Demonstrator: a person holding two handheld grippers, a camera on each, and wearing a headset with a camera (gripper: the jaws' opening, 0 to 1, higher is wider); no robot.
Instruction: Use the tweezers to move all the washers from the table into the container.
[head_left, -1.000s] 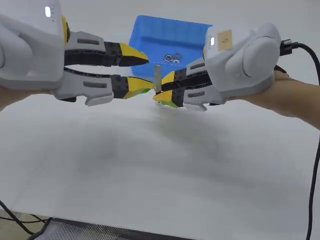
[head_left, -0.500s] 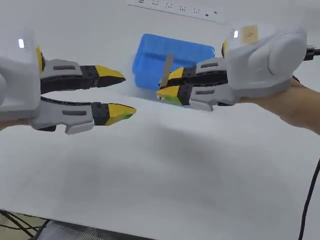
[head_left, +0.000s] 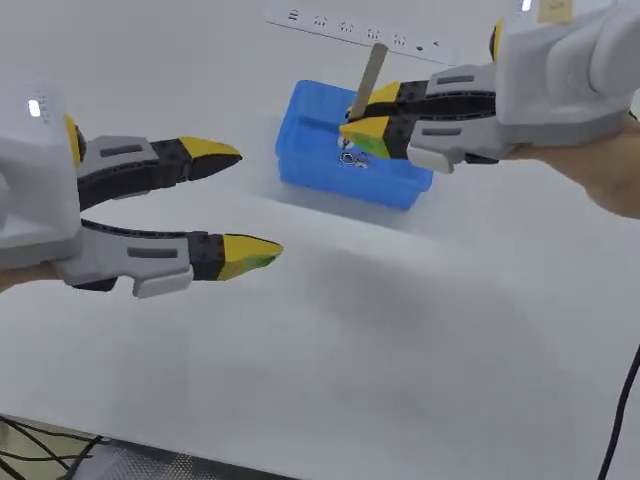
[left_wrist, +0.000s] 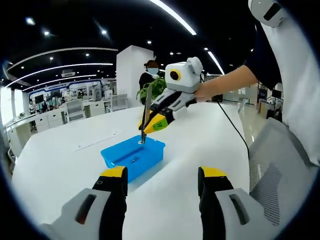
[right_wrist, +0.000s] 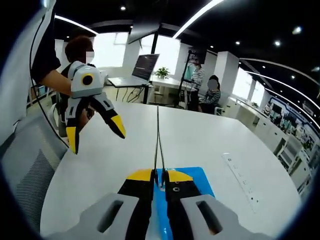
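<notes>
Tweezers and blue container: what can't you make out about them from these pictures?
1. Whether the tweezers hold a washer: head view, tips blurred against the right gripper; left gripper view, too small.
2. Count of washers in the container: head view, partly hidden by that gripper and blurred.
3. Most of the container: right gripper view, covered by the gripper's own jaws.

The left claw (head_left: 255, 200) and right claw (head_left: 352, 130) are grey-white, with black jaws tipped yellow, perhaps green-padded.

left tool (head_left: 258, 202) spread wide, right tool (head_left: 352, 128) clamped
</notes>
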